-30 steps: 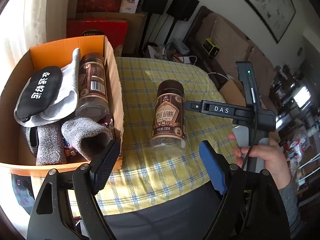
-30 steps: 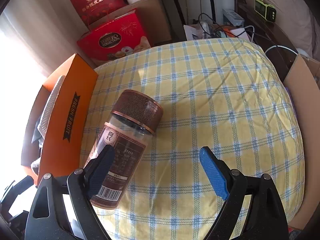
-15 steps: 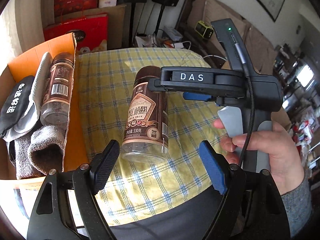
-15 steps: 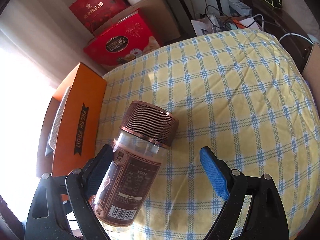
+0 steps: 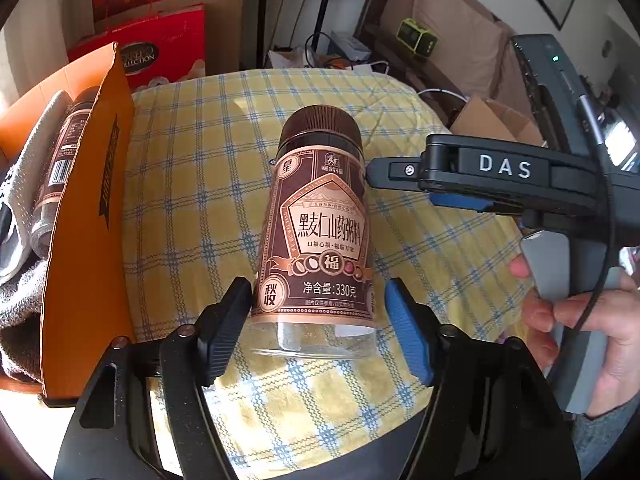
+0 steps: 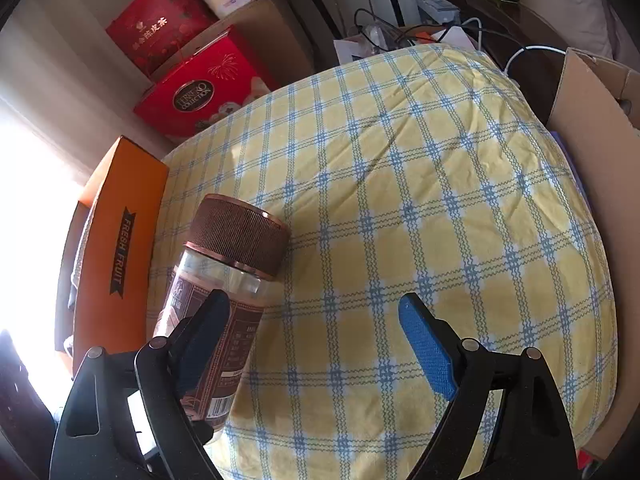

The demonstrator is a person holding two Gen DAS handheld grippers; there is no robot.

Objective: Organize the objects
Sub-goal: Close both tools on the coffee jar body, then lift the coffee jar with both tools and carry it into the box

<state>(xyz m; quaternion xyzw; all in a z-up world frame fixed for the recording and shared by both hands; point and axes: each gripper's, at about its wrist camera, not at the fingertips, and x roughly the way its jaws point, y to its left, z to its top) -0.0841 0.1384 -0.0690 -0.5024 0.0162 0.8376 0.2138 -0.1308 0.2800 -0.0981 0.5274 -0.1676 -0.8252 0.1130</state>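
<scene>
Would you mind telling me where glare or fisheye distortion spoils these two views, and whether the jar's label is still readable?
Left wrist view: the jar is sharp and evenly lit, its label readable; the edges bow and fall dark. Right wrist view: window glare burns out the left side beside the orange box; the jar's label there sits in shadow, partly hidden behind a tong finger, and is hard to read; the checked cloth bulges.

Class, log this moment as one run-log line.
left gripper: closing around jar | right gripper: open, empty | orange box: holds second jar
</scene>
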